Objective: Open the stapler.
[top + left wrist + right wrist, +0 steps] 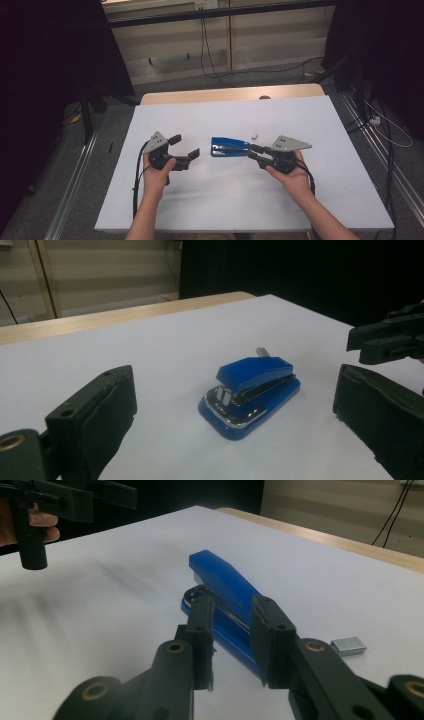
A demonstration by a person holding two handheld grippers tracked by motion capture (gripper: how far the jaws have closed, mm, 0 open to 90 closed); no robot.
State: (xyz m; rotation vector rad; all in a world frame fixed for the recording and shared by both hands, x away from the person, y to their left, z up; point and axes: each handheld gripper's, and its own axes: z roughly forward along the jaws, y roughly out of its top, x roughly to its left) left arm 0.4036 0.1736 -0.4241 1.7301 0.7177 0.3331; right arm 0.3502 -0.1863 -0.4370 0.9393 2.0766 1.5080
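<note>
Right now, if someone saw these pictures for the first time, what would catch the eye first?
The bright blue stapler at the middle of the white table stands out most. The right gripper has its jaws on either side of the stapler's rear end, while the left gripper stands open a little to its left, apart from it. A small grey block of staples lies just behind the stapler.

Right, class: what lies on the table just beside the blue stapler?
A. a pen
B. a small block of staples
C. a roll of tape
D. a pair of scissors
B: a small grey block of staples lies on the white table close to the stapler, apart from it.
</note>
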